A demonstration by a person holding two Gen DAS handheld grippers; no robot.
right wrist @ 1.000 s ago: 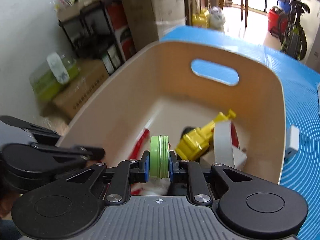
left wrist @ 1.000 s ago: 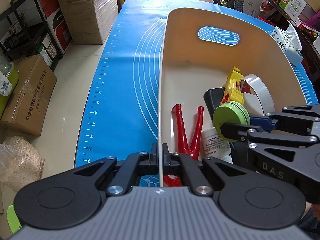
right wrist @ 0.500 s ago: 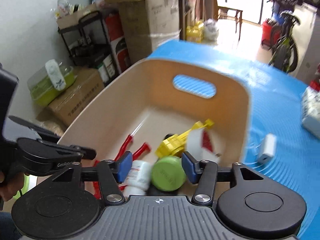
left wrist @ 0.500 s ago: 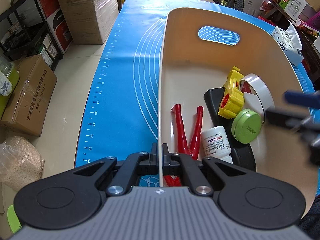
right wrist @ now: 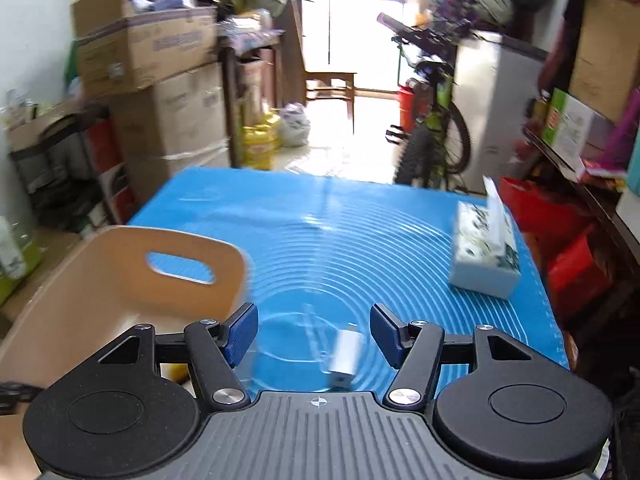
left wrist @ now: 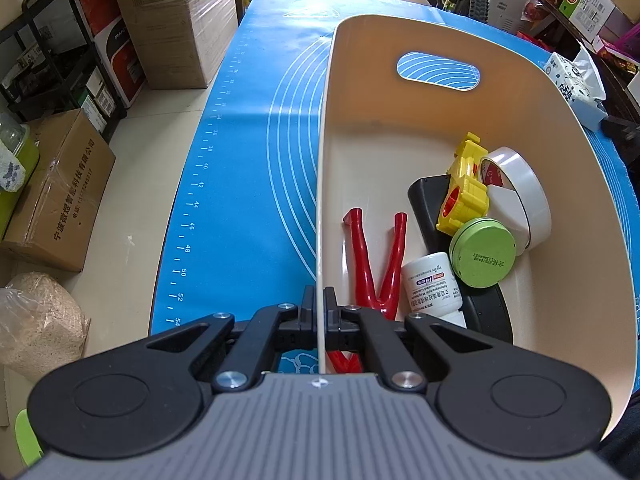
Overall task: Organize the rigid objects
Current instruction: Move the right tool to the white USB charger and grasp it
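While left gripper point(left wrist: 319, 308) fingers pinch bin point(left wrist: 325, 128) rim, right gripper point(right wrist: 313, 330) fingers spread above white adapter point(right wrist: 345, 355).

Room, both wrist views. Far centre: bright doorway/window point(right wrist: 352, 40), daylight washing out pale tiled floor point(left wrist: 132, 184); wooden chair point(right wrist: 330, 84) in front. Left: white wall point(right wrist: 36, 20), stacked cardboard boxes point(right wrist: 160, 80), black shelf rack point(left wrist: 48, 60), yellow jugs point(right wrist: 260, 140). Right: bicycle point(right wrist: 436, 132), white cabinet point(right wrist: 496, 100), cluttered dark shelf point(right wrist: 580, 152). Near left floor: taped carton point(left wrist: 60, 192), clear sack w/ granules point(left wrist: 36, 320).
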